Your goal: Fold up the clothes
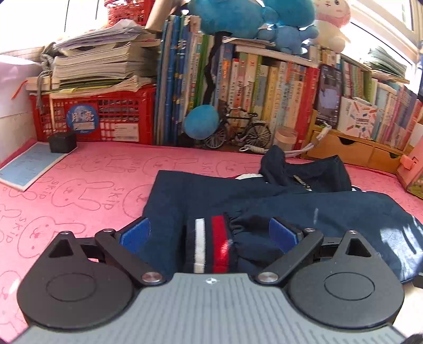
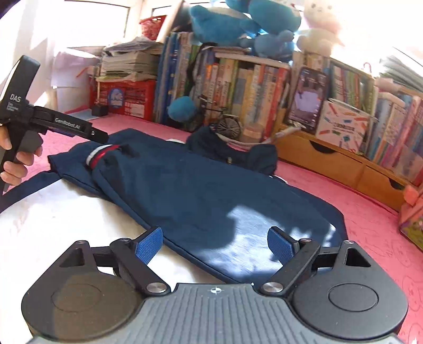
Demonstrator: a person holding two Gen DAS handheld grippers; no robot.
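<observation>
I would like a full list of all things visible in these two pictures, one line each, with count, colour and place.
jacket: one, navy, spread on the mat
striped cuff: one, white and red, between the left fingers
mat: one, pink, covers the table
crate: one, red, back left, under paper stacks
books: many, mixed colours, upright along the back
plush toys: several, blue and white, on top of the books
model bicycle: one, black, before the books
wooden drawers: one unit, tan, back right
left gripper: one, black, blue pads, open around the cuff
right gripper: one, open, over the hem
hand: one, on the left gripper's handle

Open pink mat left, books behind
</observation>
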